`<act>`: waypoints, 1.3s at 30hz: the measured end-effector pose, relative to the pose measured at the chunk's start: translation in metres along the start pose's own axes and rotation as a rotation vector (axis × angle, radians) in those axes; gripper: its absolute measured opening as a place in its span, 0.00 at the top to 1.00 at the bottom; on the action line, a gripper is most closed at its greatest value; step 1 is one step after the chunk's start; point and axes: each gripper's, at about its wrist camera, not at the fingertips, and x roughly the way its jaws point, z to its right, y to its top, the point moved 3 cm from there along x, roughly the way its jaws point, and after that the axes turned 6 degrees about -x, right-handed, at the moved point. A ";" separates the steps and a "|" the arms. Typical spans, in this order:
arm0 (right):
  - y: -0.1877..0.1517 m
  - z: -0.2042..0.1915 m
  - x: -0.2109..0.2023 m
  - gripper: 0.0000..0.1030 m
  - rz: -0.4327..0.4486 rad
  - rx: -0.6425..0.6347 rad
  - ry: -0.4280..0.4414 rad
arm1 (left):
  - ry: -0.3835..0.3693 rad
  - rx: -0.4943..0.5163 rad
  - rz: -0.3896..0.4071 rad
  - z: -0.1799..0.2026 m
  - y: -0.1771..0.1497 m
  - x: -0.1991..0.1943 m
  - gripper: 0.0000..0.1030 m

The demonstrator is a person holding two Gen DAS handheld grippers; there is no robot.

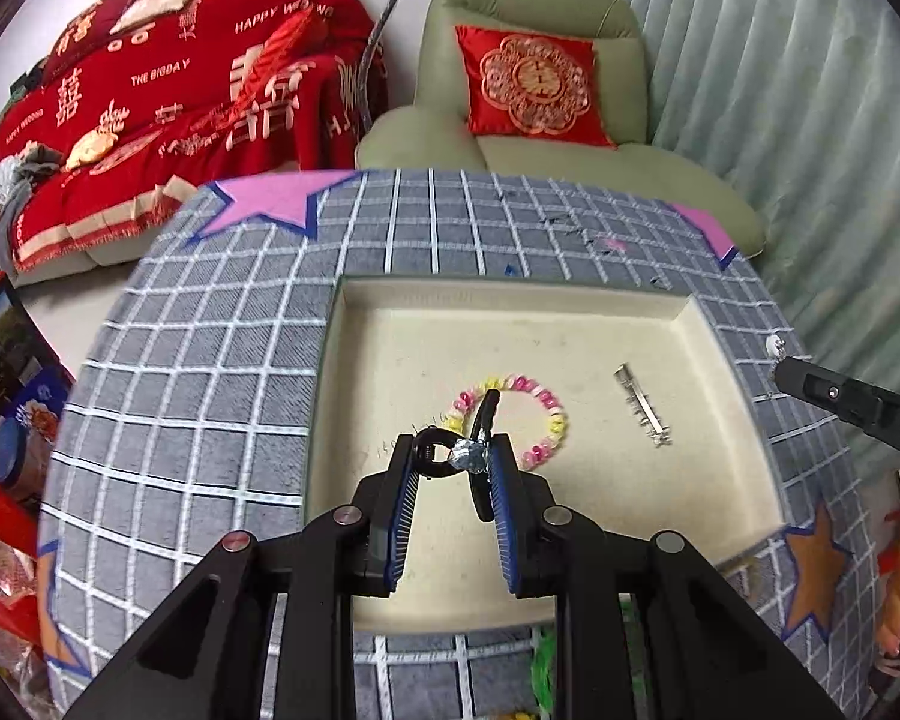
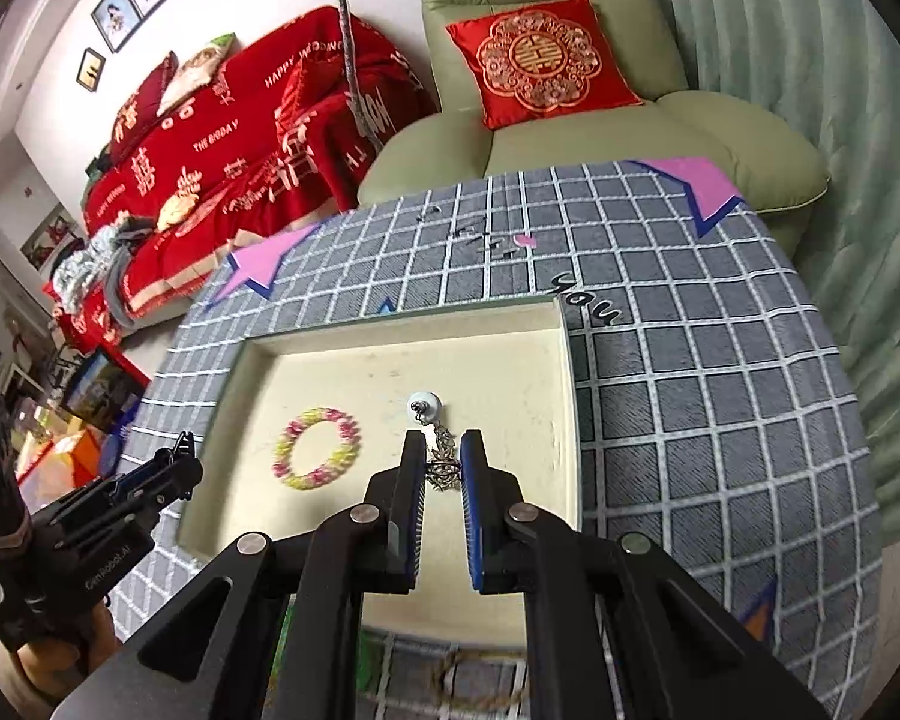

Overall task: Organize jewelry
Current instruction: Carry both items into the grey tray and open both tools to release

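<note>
A cream tray lies on the checked tablecloth; it also shows in the right wrist view. In it lie a pink and yellow bead bracelet and a silver bar clip. My left gripper is shut on a black hair clip with a silver gem, held above the tray over the bracelet's near edge. My right gripper is shut on a brass filigree earring with a round silver stud, held over the tray's right half.
The round table wears a grey checked cloth with pink and orange stars. A woven ring and green strands lie near the front edge. A green armchair and a red-covered sofa stand behind.
</note>
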 end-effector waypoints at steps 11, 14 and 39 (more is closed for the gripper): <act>-0.010 0.016 0.065 0.88 -0.072 0.035 -0.032 | 0.043 0.030 -0.041 0.004 -0.008 0.049 0.68; -0.015 0.020 0.076 0.88 -0.087 0.034 -0.046 | 0.059 0.038 -0.047 0.003 -0.011 0.057 0.68; -0.015 0.028 0.051 0.40 -0.048 0.140 0.053 | 0.134 0.070 0.039 0.014 -0.016 0.041 0.00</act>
